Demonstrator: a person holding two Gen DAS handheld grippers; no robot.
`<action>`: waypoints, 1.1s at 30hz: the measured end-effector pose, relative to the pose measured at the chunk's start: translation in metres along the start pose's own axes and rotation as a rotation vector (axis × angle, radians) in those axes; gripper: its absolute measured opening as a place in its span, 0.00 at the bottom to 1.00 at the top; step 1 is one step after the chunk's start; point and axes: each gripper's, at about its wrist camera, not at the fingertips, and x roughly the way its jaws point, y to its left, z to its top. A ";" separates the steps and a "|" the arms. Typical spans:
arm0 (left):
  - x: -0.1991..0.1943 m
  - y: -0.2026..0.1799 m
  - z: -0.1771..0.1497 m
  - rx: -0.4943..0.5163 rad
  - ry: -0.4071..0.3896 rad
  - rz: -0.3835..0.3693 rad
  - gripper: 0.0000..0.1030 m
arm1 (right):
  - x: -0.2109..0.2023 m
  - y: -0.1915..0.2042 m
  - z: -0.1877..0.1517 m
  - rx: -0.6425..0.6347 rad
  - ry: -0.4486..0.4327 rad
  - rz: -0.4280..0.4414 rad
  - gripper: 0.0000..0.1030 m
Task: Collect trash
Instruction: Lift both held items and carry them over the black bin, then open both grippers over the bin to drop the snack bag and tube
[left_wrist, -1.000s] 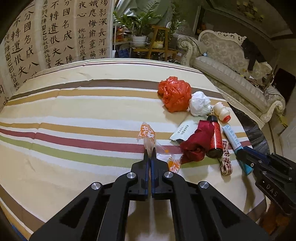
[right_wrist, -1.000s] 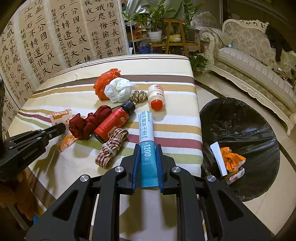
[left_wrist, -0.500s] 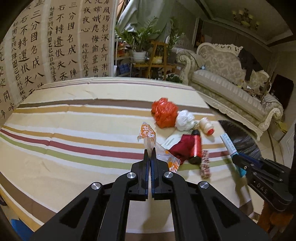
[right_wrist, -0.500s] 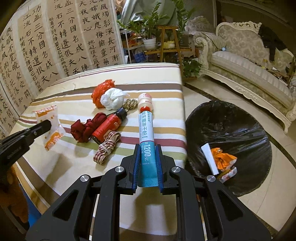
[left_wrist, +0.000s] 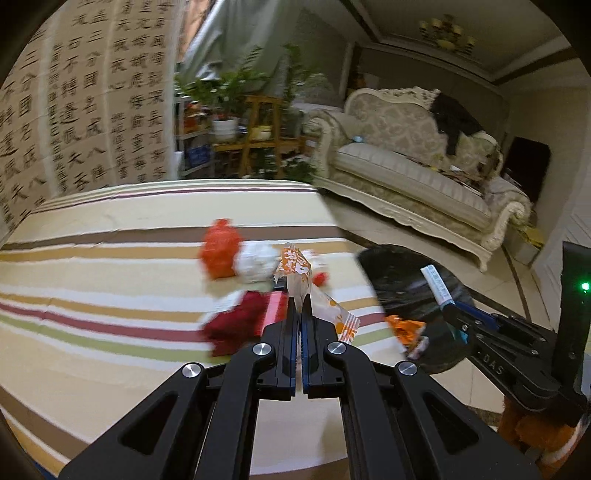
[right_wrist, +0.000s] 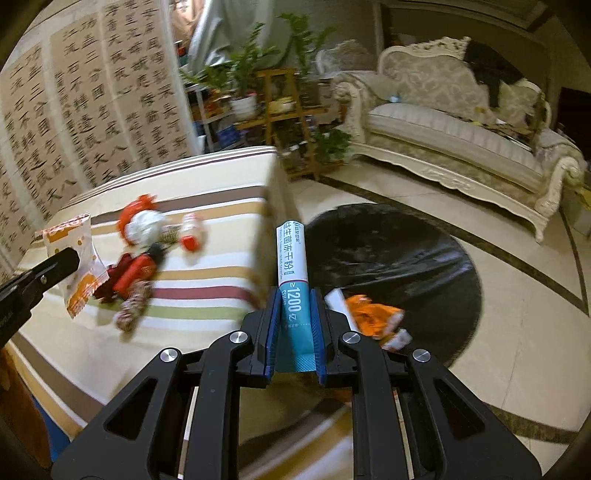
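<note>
While each gripper (left_wrist: 299, 301) (right_wrist: 293, 295) clamps trash, a striped tablecloth (left_wrist: 110, 280) adjoins the black bin (right_wrist: 424, 258).

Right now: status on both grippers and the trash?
Left gripper shut on orange snack wrapper, lifted over table. Right gripper shut on teal sachet, beside black-lined bin. Nothing blocking the bin mouth.

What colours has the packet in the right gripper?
White above, teal below; the packet shows best in the right wrist view.
</note>
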 end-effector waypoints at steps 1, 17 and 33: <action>0.003 -0.005 0.000 0.008 0.003 -0.010 0.02 | 0.000 -0.006 0.000 0.010 -0.002 -0.010 0.15; 0.077 -0.085 0.008 0.151 0.077 -0.081 0.02 | 0.025 -0.085 0.000 0.141 -0.003 -0.122 0.15; 0.122 -0.121 0.014 0.216 0.147 -0.095 0.08 | 0.059 -0.121 0.003 0.203 0.024 -0.140 0.18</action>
